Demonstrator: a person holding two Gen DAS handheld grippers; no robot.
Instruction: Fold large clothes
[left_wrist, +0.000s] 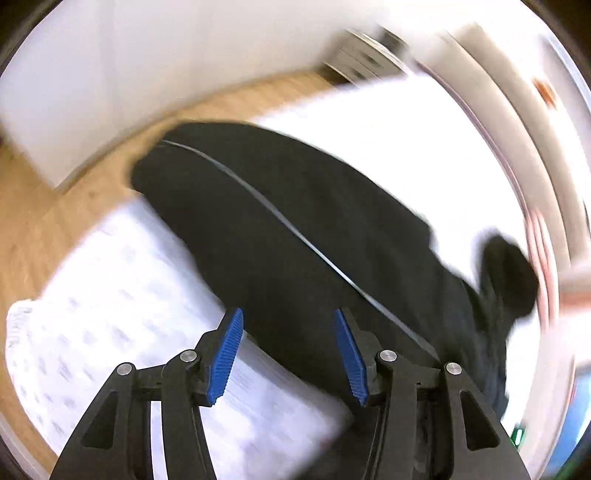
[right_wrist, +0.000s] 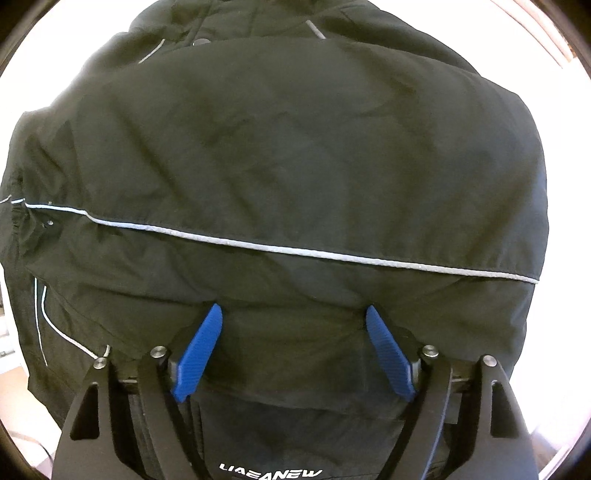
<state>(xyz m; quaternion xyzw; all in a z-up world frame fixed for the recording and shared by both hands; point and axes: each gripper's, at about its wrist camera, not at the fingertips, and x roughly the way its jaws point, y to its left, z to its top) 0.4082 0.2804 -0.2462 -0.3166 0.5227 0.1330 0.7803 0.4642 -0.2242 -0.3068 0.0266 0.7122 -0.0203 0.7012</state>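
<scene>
A large black jacket (right_wrist: 288, 155) with thin grey reflective piping (right_wrist: 295, 253) lies spread on a white surface and fills the right wrist view. My right gripper (right_wrist: 293, 314) is open just above the jacket, blue pads (right_wrist: 197, 354) apart, holding nothing. In the blurred left wrist view the jacket (left_wrist: 295, 229) lies diagonally across a white patterned cover (left_wrist: 122, 295). My left gripper (left_wrist: 288, 317) is open over the jacket's near edge, empty.
A wooden floor (left_wrist: 55, 221) runs along the left of the bed. A white wall (left_wrist: 147, 55) stands behind it. A grey drawer unit (left_wrist: 364, 55) sits at the far end. White surface shows around the jacket (right_wrist: 569, 147).
</scene>
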